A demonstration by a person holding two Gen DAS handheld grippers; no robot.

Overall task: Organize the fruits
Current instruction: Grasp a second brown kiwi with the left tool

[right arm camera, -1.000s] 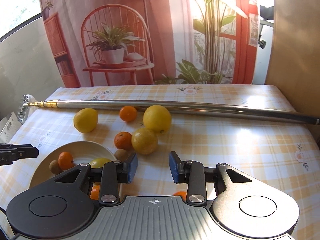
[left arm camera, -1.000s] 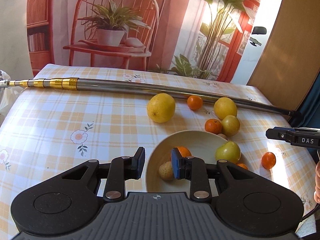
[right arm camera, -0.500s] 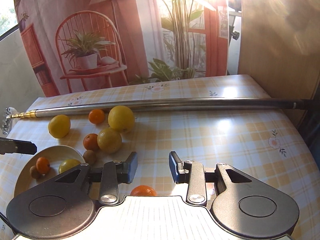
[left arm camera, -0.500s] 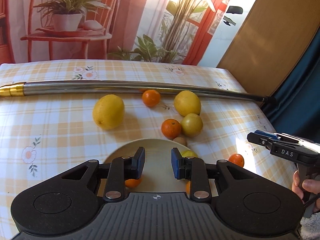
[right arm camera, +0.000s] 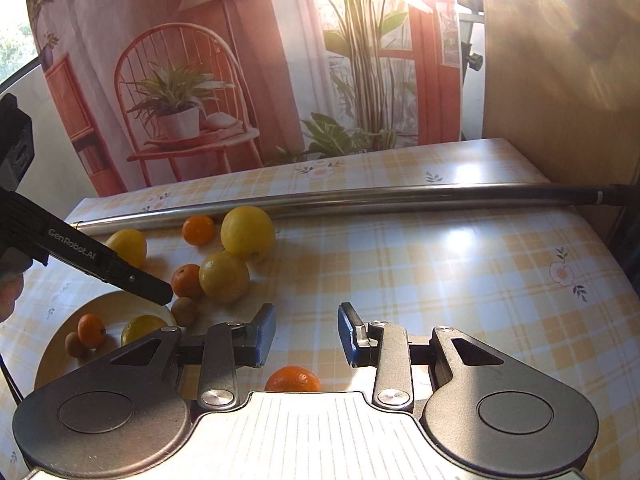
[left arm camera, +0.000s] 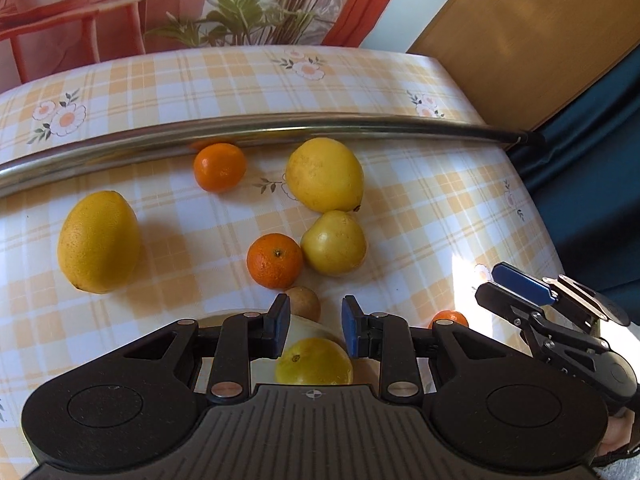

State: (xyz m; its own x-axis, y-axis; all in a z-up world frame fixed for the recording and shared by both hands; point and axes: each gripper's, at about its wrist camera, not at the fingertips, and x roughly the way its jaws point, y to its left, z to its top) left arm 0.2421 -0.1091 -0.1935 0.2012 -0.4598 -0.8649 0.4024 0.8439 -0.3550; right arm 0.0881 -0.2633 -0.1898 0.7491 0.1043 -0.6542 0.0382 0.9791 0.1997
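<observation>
Left tool (left arm camera: 312, 330): jaws spread, nothing between them, hanging over the bowl's far rim.
Right tool (right arm camera: 306, 334): jaws spread too, empty, low over the surface (right arm camera: 460, 280) right of the bowl.
Bowl (right arm camera: 56, 354): pale, holding a mandarin (right arm camera: 91, 330), a yellow fruit (right arm camera: 140, 328) and a small brown fruit (right arm camera: 74, 345).
Loose fruit beyond the bowl: brown fruit (left arm camera: 305, 302) just off the rim, then a mandarin (left arm camera: 274, 261) touching a yellow fruit (left arm camera: 334, 242), with a lemon (left arm camera: 325, 174) behind them.
Left of that cluster: a big lemon (left arm camera: 98, 242) sits on its own.
Far mandarin (left arm camera: 219, 167): right up against the metal pole (left arm camera: 280, 134), which lies across the surface behind all the fruit.
Stray mandarin (right arm camera: 293, 379): right of the bowl, just below the right tool's open jaws.
</observation>
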